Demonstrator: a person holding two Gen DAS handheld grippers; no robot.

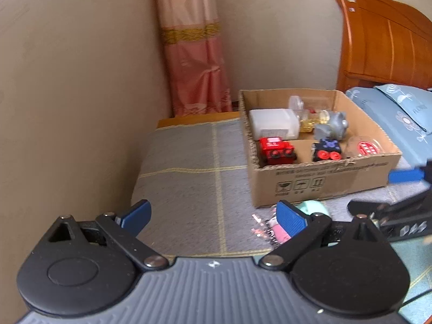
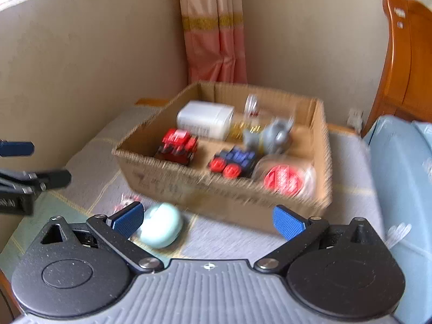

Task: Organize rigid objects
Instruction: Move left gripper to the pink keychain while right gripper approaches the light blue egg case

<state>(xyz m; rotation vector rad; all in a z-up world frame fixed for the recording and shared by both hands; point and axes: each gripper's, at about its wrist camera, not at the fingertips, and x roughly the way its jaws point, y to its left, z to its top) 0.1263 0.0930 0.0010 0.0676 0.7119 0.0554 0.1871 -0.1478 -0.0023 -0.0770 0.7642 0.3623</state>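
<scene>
From your left tongs (image 1: 213,220), look first. They are wide open and hold nothing. The cardboard box (image 1: 321,181) sits ahead of them and a bit to the right, on the bed (image 1: 189,162). Inside it you can see a red toy car (image 1: 276,149), a dark blue toy car (image 1: 326,151), a white tub (image 1: 272,122), a grey toy (image 1: 332,125) and a clear lid with a red mark (image 1: 364,147). Just past the right finger lie a mint green case (image 1: 316,208) and a small pink thing (image 1: 280,230), both outside the box. Your right tongs (image 1: 405,186) poke in from the far right.

Now from your right tongs (image 2: 208,222). They are wide open too, with nothing between the fingers. This view is blurry, so small things are hard to name. The mint green case (image 2: 159,228) rests just beside the left finger, close in front. The cardboard box (image 2: 205,186) stands right behind it. Your left tongs (image 2: 29,172) show at the left edge.

The case looks like the next thing to pick up. It is round and smooth, so it may slip. Slow down, bring the right tongs straight over it, and put one finger on each side of its middle. Squeeze softly, lift, and set it in a free spot in the box.
</scene>
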